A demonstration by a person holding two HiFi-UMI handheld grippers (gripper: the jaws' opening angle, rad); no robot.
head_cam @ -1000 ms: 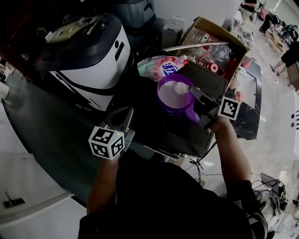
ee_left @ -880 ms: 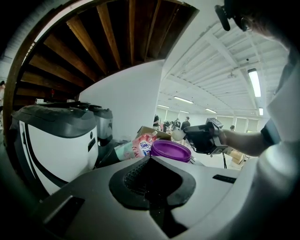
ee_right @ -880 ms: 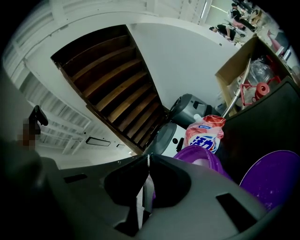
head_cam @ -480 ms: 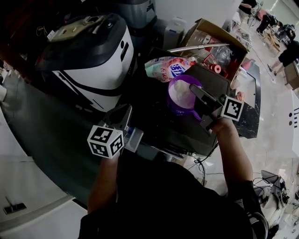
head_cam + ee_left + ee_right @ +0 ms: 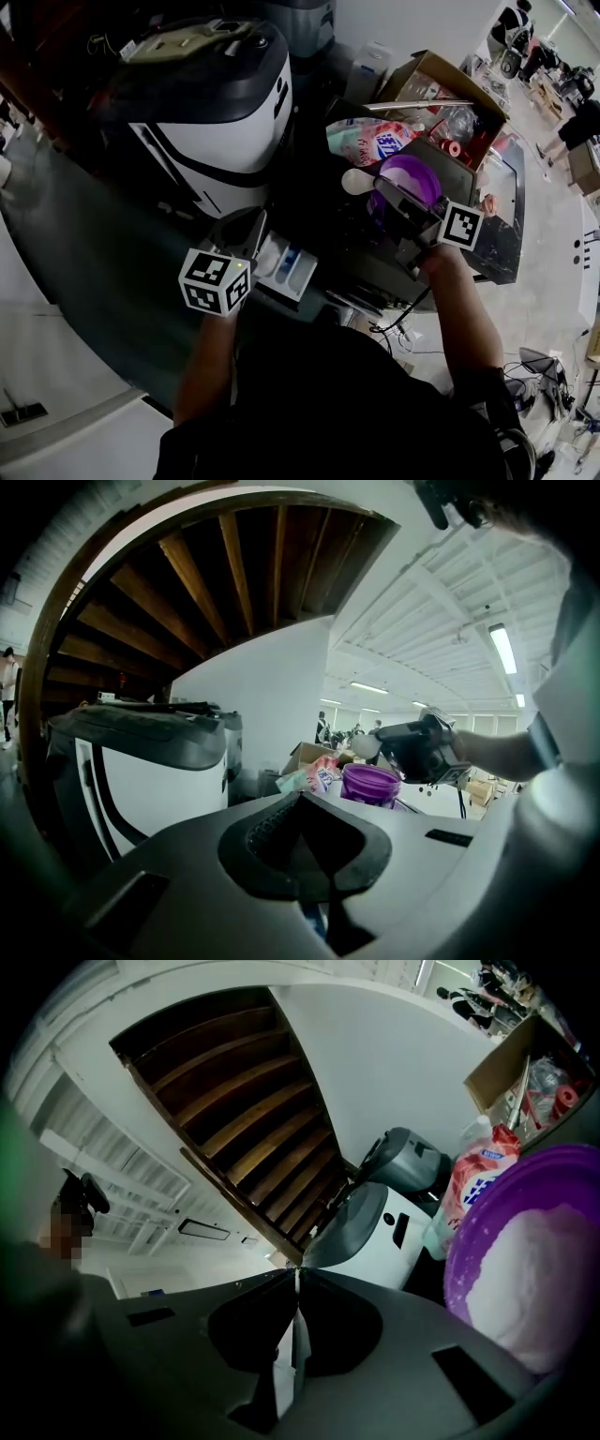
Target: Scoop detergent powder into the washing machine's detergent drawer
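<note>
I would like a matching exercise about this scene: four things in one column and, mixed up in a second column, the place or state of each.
Things:
1. scoop
2. detergent drawer
3. purple tub
4. cardboard box

Places or states:
a. pulled out of the washing machine
b. open, beyond the tub
c. holds white powder
d. held in the right tool

Pairs: 1-d, 2-a, 3-c, 4-b
</note>
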